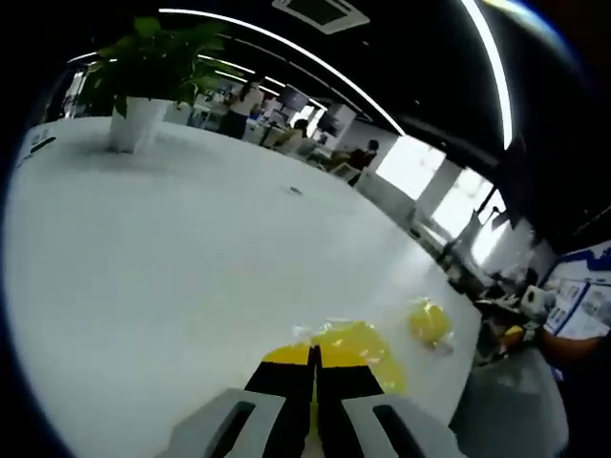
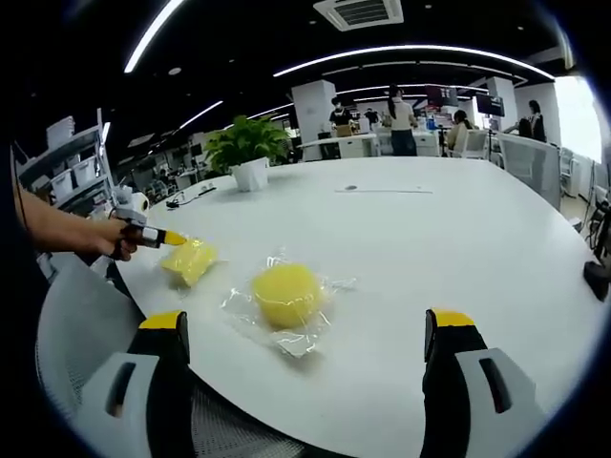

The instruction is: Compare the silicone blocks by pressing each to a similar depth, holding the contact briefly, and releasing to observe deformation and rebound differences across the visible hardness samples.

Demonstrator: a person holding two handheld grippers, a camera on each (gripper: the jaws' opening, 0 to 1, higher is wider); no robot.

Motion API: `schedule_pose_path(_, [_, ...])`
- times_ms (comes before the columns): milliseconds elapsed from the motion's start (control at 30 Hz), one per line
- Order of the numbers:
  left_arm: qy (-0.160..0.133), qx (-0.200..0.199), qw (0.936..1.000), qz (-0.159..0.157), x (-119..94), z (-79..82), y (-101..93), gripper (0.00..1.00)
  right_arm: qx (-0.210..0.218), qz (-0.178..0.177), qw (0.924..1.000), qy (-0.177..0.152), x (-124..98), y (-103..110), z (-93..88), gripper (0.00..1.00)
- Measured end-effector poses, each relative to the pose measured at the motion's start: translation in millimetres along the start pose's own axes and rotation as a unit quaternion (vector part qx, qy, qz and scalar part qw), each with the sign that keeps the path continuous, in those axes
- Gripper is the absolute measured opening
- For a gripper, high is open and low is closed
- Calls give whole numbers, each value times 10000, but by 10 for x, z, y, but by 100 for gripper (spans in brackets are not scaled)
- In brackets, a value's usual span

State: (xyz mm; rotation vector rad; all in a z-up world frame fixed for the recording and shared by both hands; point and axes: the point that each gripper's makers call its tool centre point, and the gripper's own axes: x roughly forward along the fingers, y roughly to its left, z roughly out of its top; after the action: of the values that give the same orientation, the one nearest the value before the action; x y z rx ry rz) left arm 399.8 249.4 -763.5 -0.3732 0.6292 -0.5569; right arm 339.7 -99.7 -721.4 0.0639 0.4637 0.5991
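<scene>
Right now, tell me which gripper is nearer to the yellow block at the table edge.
Left. The left gripper, jaws shut, has its tips against the yellow block. The right gripper is open and farther off, hanging beyond the round block in clear wrap.

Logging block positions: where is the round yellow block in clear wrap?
In the right gripper view, the round yellow block lies on the white table, between that gripper's open jaws.

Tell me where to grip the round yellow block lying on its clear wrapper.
Grip the round yellow block across its rounded sides, coming straight in from the near edge with the open right tool. Avoid the loose clear wrapper under it, which would likely slip.
</scene>
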Motion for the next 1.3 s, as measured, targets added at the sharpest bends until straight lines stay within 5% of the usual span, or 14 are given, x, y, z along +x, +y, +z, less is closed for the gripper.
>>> schedule_pose_path(167, [195, 92, 9997, 90, 36, -105, 70, 0, 48, 7, 10000, 20, 6, -10, -9, 96])
schedule_pose_path(533, [126, 65, 9999, 27, 44, -109, 95, 0, 129, -14, 9999, 114, 17, -51, -21, 96])
schedule_pose_path(700, [102, -186, 9994, 282, 28, -111, 180, 4, 111, 16, 9998, 148, 41, -34, -17, 96])
schedule_pose_path(900, [-93, -267, 9979, 578, -30, -56, 327, 41, 135, 31, 9998, 150, 66, -38, 4, 96])
schedule_pose_path(967, [-411, -220, 9972, 586, -58, 53, 331, 55, 136, 35, 9998, 144, 75, -45, 12, 96])
schedule_pose_path(1033, [-853, -103, 9957, 345, -117, 208, 240, 59, 131, 35, 9998, 146, 90, -61, 13, 96])
schedule_pose_path(1300, [-829, 441, 9951, 321, -271, 227, 53, 81, -3, 52, 9998, 206, 118, -68, 25, 96])
